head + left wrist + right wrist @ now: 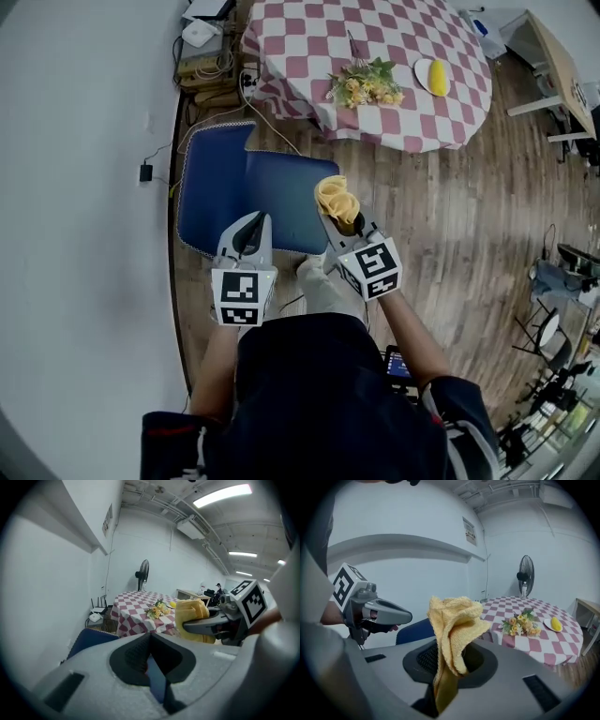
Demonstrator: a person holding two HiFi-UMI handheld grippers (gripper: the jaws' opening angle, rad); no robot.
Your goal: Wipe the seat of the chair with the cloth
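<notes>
Yellow knitted cloth (457,625) clamped between closed jaws of right gripper (342,220), bunched up above the tips. Left gripper (152,667) pressed shut, nothing between jaws. Holds both side by side, close together, over front of dark blue padded chair seat (281,202); cloth over seat's right edge in head view, contact not clear. Beyond chair: round table in red-and-white checked tablecloth (375,47) with flower bunch (366,84), on wooden plank floor (459,216).
</notes>
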